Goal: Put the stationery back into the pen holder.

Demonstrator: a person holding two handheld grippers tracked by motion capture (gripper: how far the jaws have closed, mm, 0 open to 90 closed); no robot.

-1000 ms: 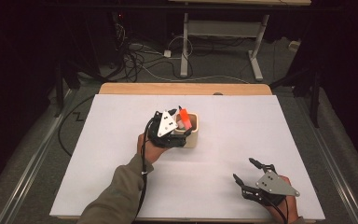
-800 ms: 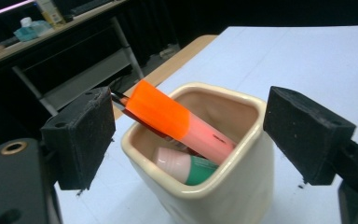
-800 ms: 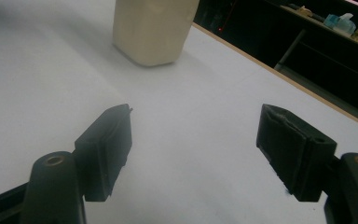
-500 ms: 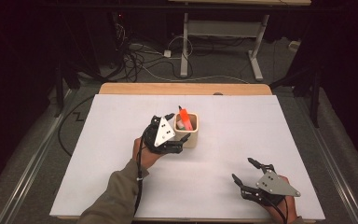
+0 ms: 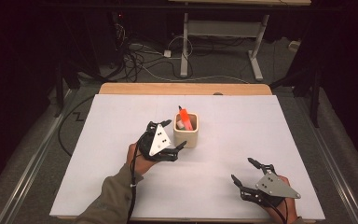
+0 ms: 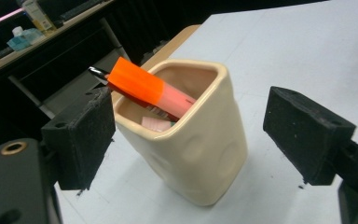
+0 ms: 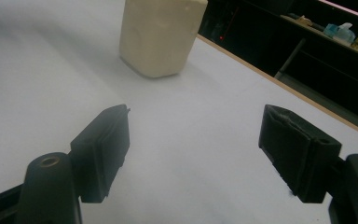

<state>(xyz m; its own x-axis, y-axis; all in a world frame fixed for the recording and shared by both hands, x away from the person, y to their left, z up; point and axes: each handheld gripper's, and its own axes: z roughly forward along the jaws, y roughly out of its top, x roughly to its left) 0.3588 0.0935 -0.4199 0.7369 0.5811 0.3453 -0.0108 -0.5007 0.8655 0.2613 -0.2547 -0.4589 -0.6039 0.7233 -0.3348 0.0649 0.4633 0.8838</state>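
A cream ceramic cup (image 5: 187, 130) (image 6: 191, 144) (image 7: 161, 35) stands upright near the middle of the white table (image 5: 242, 121). An orange-capped marker (image 5: 183, 116) (image 6: 147, 91) leans inside it, cap up, with something pink below it. My left gripper (image 5: 174, 134) (image 6: 191, 135) is open just left of the cup, its jaws wide apart and not touching it. Near the table's front right, my right gripper (image 5: 246, 171) (image 7: 196, 149) rests open with nothing between its jaws.
A wooden strip (image 5: 182, 88) runs along the table's far edge. Beyond it are cables (image 5: 140, 56) on the floor and a desk frame (image 5: 219, 32). White tabletop spreads on all sides of the cup.
My left gripper has drawn back from over the cup toward the front left, leaving the marker standing in the cup. The right gripper has stayed put.
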